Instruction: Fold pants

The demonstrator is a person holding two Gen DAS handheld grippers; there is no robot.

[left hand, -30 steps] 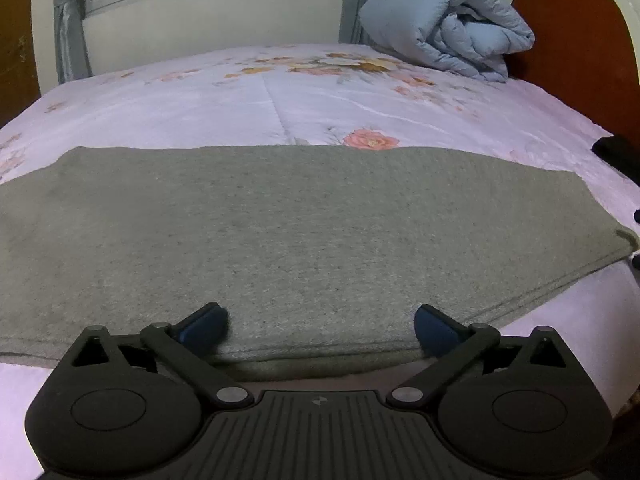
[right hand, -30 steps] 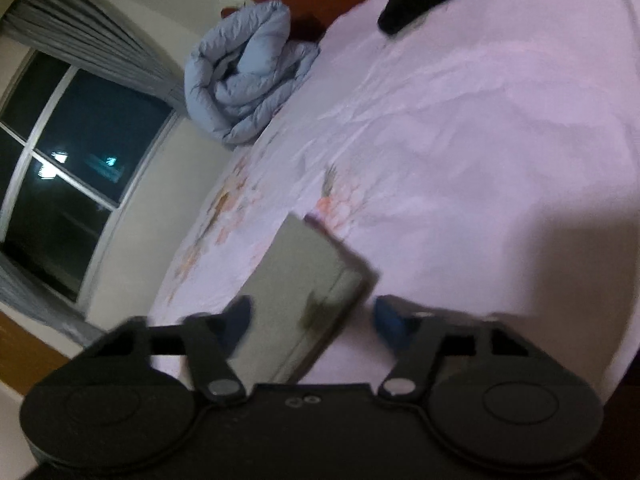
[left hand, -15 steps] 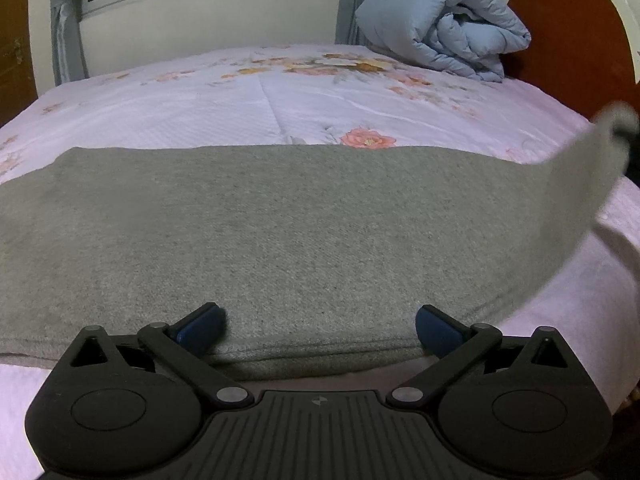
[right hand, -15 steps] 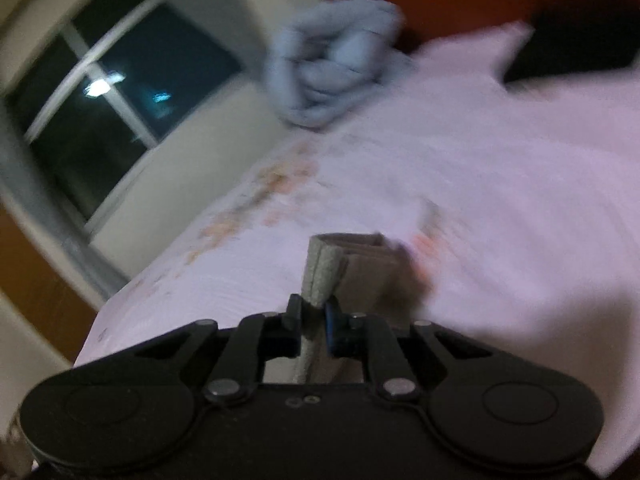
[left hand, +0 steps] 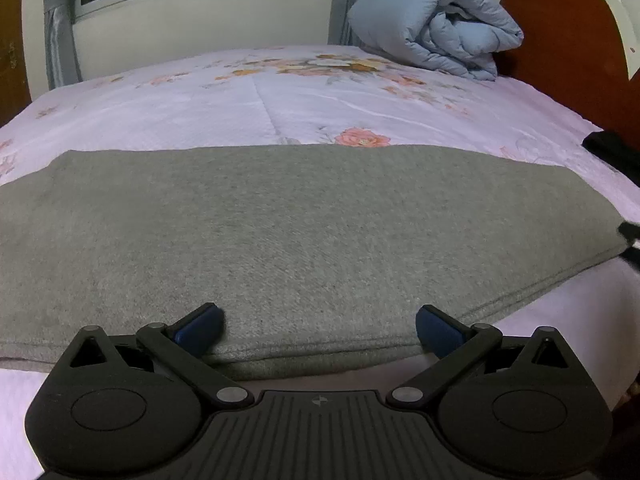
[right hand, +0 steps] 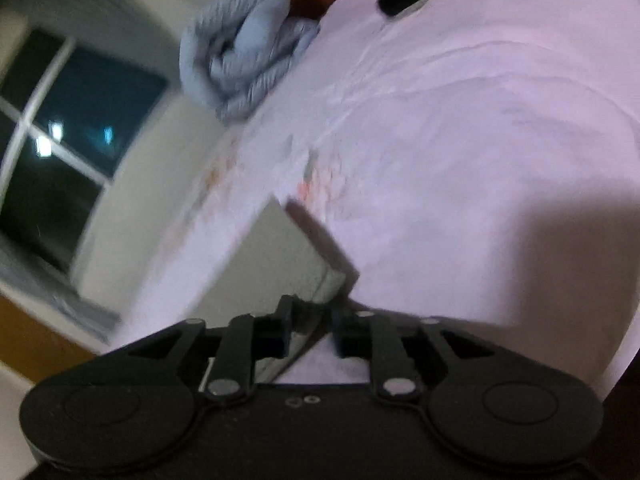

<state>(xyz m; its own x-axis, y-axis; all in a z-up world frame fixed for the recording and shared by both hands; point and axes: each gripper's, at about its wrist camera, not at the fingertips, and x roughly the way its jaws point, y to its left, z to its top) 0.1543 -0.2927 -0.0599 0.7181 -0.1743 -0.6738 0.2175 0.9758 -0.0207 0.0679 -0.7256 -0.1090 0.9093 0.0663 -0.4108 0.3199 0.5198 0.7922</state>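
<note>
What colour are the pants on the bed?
Plain grey pants, clearest in the left wrist view.

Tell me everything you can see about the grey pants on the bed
The grey pants look like soft, thick knit fabric, plain with no print. They lie flat across the pink floral bedsheet as a long, wide band of stacked layers, with a stitched edge along the near side. The open left gripper straddles that near edge, apparently without pinching it. At the right end, the right gripper is opening with the fabric's edge between its fingers. No waistband or pockets show.
</note>
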